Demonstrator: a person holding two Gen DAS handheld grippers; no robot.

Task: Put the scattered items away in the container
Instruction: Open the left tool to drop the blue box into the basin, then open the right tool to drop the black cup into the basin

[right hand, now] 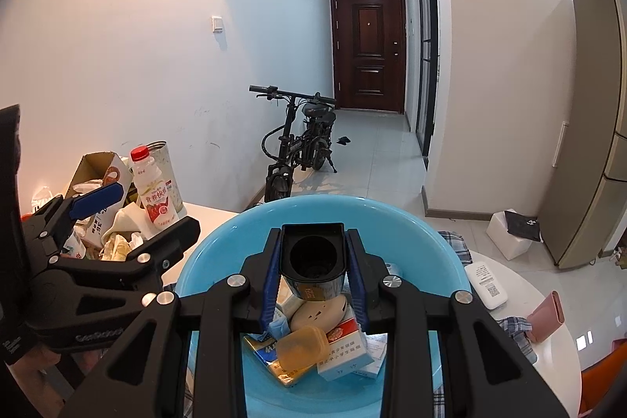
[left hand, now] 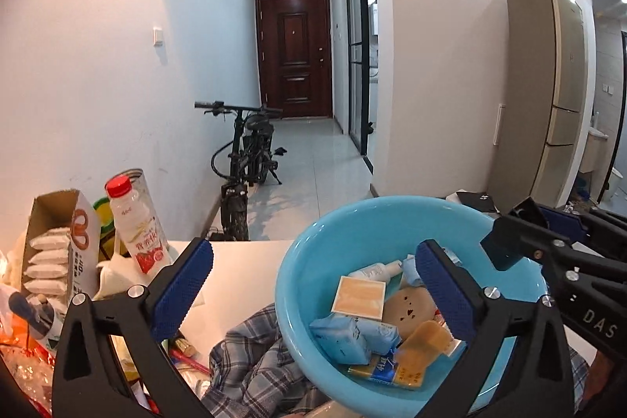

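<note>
A light blue basin (left hand: 305,261) (right hand: 219,253) stands on the white table and holds several small items: tissue packs, a beige round case, cigarette packs, an amber plastic box. My right gripper (right hand: 313,269) is shut on a black square-topped cup-like object (right hand: 312,255) and holds it over the basin; it also shows in the left wrist view (left hand: 505,241) at the right. My left gripper (left hand: 313,285) is open and empty, its right finger over the basin's left part, its left finger over the table.
A milk bottle with a red cap (left hand: 135,222), an open cardboard box of white packets (left hand: 51,253), a tin and crumpled wrappers crowd the table's left. A plaid cloth (left hand: 250,351) lies under the basin. A white remote (right hand: 486,285) and pink case (right hand: 546,316) lie right.
</note>
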